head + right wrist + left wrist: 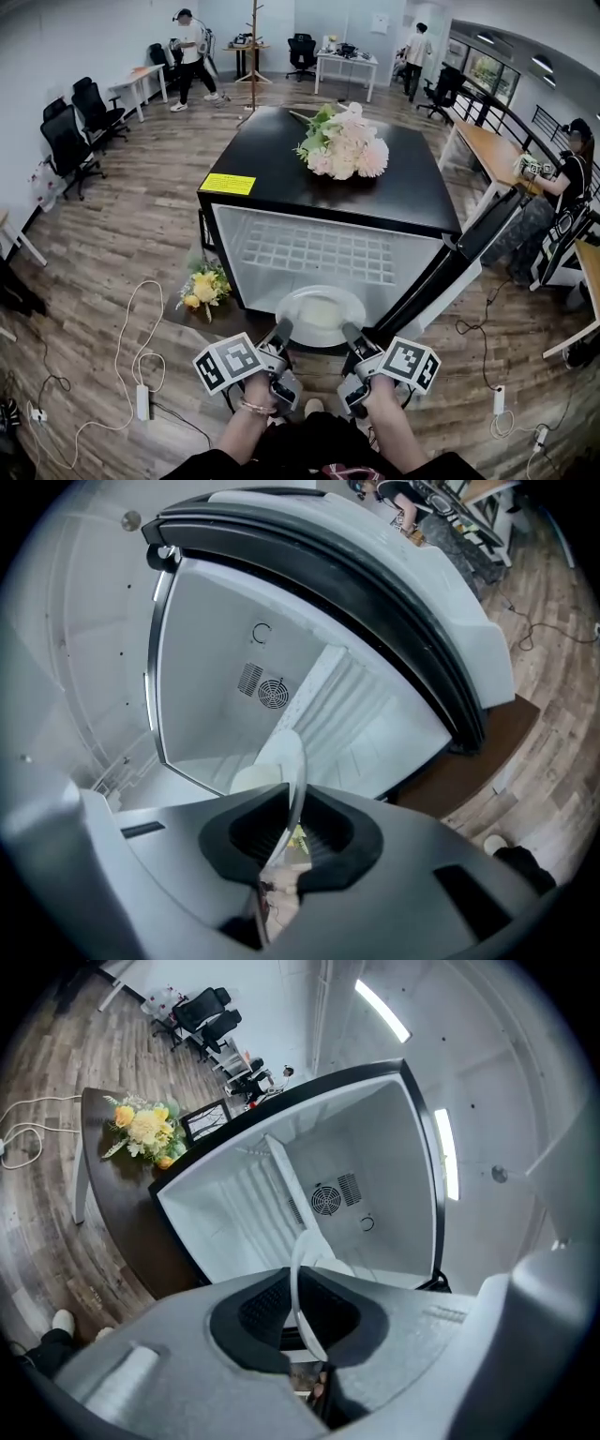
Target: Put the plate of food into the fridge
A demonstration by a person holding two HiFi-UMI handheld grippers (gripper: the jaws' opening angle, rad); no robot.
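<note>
A white plate [302, 302] with pale food [323, 315] in its middle hangs level just in front of the open fridge [319, 248]. My left gripper [281, 334] is shut on the plate's near left rim and my right gripper [351, 336] is shut on its near right rim. In the left gripper view the plate [301, 1279] stands edge-on between the jaws of the left gripper [302, 1321], with the white fridge inside [244, 1204] beyond. The right gripper view shows the plate [289, 761] pinched by the right gripper [286, 841], and the fridge's back wall [225, 658] behind it.
The fridge door [469, 248] stands open to the right. A pink and white bouquet [342, 142] lies on the fridge's black top. Yellow flowers [204, 286] sit on a low dark table to the left. Cables and a power strip [142, 401] lie on the wooden floor.
</note>
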